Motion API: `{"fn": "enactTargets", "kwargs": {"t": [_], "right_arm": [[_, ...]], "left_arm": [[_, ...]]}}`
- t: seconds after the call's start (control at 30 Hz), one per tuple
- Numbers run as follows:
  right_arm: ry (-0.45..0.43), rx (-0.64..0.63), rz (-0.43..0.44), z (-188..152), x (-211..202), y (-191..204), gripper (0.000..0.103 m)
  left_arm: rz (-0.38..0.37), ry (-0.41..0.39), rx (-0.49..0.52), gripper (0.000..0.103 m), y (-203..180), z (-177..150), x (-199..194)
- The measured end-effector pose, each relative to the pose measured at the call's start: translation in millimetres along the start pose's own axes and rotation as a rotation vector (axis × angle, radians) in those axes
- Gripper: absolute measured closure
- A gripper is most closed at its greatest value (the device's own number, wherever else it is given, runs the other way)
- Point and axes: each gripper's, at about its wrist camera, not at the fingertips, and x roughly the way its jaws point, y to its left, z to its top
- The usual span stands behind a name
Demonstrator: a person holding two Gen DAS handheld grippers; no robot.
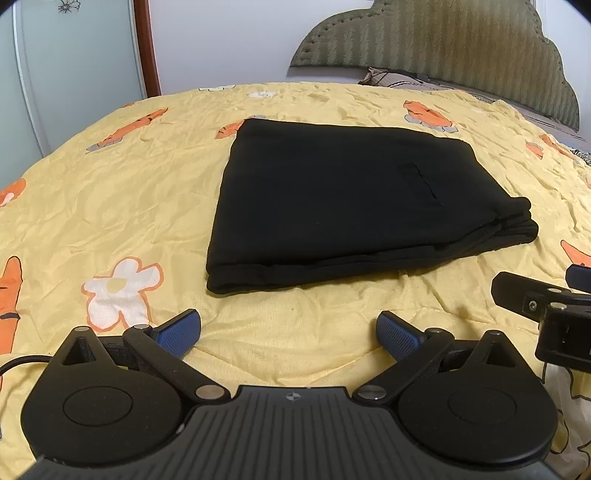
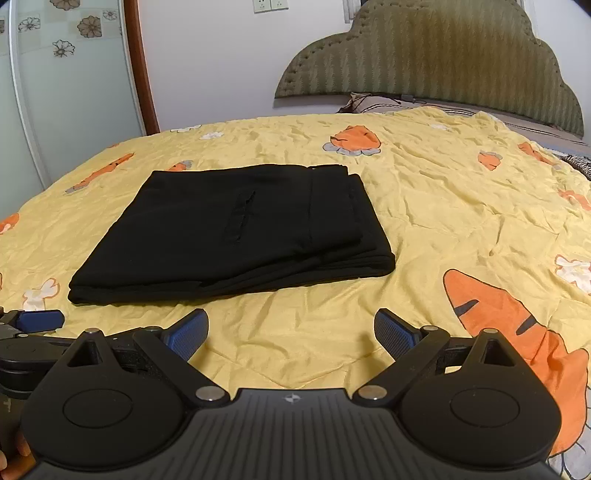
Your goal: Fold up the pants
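Black pants (image 1: 343, 206) lie on the bed as a compact folded rectangle, several layers stacked, edges roughly squared. By the look of it, folding is at or near its end.

Left tongs (image 1: 288, 334): spread wide, holding nothing, hovering over the bedspread (image 1: 110, 206) just short of the stack's near edge. Right tongs (image 2: 291, 334): likewise wide and empty, near the stack's right-hand corner, apart from the cloth.

Risks, as judged:
- The layered edges on the right side of the stack sit slightly offset; a further pinch there could catch only the top layers and peel the fold open.
- The bedspread is soft and wrinkled; a low approach could snag it along with the pants and drag the stack askew.
- The black fabric shows little contrast, so layer boundaries are hard to tell.

Surface: yellow bedspread printed with orange carrots and white flowers, creased all over. Room: padded olive headboard (image 2: 443, 62), pillow (image 2: 373, 103) below it, frosted floral wardrobe door (image 2: 66, 74) with brown frame, wall socket (image 2: 269, 4).
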Motion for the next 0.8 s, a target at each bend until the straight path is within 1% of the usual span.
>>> {"fn": "enactTargets", "kwargs": {"t": [0.13, 0.4, 0.8], "right_arm": [[-0.005, -0.019, -0.011, -0.9, -0.5, 2.2, 0.006], [-0.001, -0.022, 0.006, -2.8, -0.4, 2.7, 0.006], [0.0, -0.029, 0.005, -2.6, -0.2, 6.1, 0.006]], "left_arm": [[0.002, -0.004, -0.003, 0.0, -0.2, -0.3, 0.4], [0.003, -0.006, -0.007, 0.0, -0.4, -0.8, 0.7], [0.004, -0.002, -0.01, 0.0, -0.2, -1.0, 0.6]]}}
